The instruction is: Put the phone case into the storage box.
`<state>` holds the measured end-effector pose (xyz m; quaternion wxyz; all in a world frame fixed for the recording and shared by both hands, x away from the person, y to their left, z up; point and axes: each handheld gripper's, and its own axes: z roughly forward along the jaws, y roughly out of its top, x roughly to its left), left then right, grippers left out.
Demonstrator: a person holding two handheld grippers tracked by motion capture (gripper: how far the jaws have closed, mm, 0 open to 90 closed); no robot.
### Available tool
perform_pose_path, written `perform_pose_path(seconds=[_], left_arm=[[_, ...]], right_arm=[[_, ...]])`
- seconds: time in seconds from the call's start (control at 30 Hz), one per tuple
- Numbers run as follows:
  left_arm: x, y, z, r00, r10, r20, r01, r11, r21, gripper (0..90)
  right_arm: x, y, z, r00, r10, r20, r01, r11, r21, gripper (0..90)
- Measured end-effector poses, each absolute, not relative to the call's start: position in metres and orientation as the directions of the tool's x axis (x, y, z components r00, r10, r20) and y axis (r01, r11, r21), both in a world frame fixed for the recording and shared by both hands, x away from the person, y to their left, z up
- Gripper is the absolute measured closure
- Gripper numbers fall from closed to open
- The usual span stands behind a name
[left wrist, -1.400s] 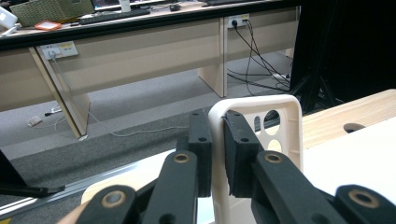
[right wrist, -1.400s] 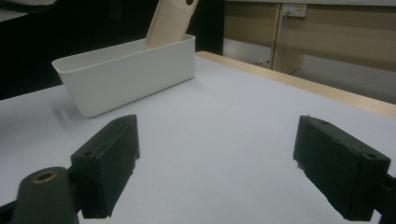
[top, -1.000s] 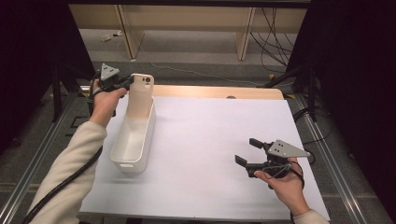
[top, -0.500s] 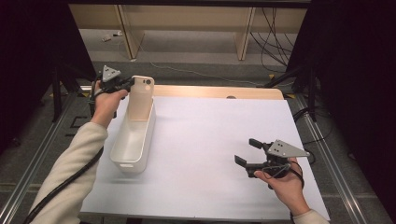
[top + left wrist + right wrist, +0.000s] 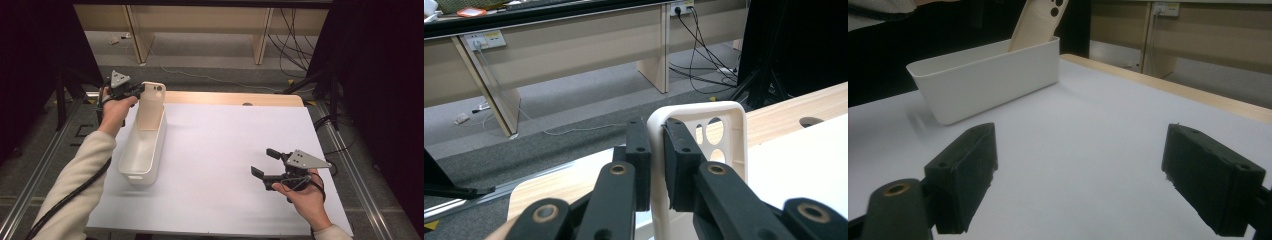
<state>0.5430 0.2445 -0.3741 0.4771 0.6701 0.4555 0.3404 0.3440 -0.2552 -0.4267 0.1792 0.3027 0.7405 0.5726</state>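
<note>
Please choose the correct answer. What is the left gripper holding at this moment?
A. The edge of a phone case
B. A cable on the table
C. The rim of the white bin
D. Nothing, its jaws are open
A: in the left gripper view, the jaws of the left gripper are closed on the edge of the cream phone case, which stands tilted in the far end of the white bin.
</note>
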Motion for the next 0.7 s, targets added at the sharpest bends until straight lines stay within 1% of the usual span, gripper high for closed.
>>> perform_pose_path(seconds=[0.3,0.37,0.4,0.7], left_arm=[[0.5434,0.2462,-0.3779,0.35,0.937,0.021,0.295,-0.131,0.946,82.1],[0.5435,0.2462,-0.3785,0.35,0.937,0.021,0.296,-0.132,0.946,82.1],[0.5436,0.2462,-0.3788,0.35,0.936,0.021,0.297,-0.132,0.946,82.1],[0.5453,0.246,-0.3821,0.351,0.936,0.018,0.304,-0.132,0.944,82.1]], right_arm=[[0.3441,-0.2547,-0.4269,-0.754,0.651,0.087,0.243,0.154,0.958,16.0],[0.3448,-0.2554,-0.4268,-0.752,0.656,0.064,0.227,0.166,0.96,16.0],[0.344,-0.2548,-0.4268,-0.754,0.652,0.081,0.243,0.162,0.956,16.0],[0.344,-0.2548,-0.4268,-0.755,0.651,0.08,0.242,0.163,0.957,16.0]])
